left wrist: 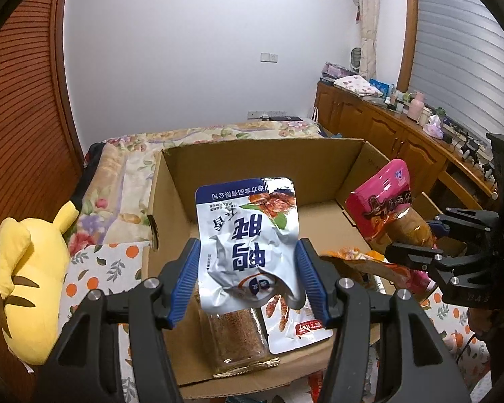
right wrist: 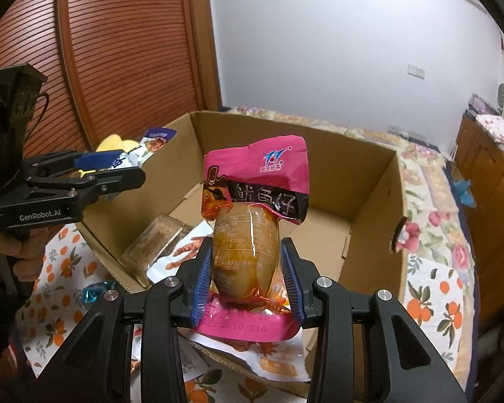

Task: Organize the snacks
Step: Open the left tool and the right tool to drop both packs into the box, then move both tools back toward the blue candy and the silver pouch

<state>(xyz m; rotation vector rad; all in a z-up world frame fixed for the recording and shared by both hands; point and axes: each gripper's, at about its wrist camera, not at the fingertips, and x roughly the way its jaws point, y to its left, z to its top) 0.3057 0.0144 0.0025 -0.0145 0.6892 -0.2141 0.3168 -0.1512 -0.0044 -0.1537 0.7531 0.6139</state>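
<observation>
Your left claw (left wrist: 248, 278) is pinching a white and blue snack pouch (left wrist: 248, 235) between its blue pads (left wrist: 184, 278); the pouch is crumpled in the middle and stands up over the near part of the open cardboard box (left wrist: 252, 164). Your right claw (right wrist: 248, 282) is closed on a pink snack pouch (right wrist: 255, 208) with a clear lower part, and it holds this pouch upright above the near edge of the same box.

Inside the box, on the bottom, lie a clear pack of brown crumbly snack (left wrist: 238, 339) and, just beside it, a white pouch with red chicken feet print (left wrist: 292, 322). The far half of the box floor is bare cardboard.

The box sits on a bed with an orange-fruit patterned cloth (left wrist: 104, 268). A yellow plush toy (left wrist: 30, 282) lies on the bed to the left of the box. In the right wrist view, a small blue wrapped candy (right wrist: 94, 292) lies on the cloth near the box corner.
</observation>
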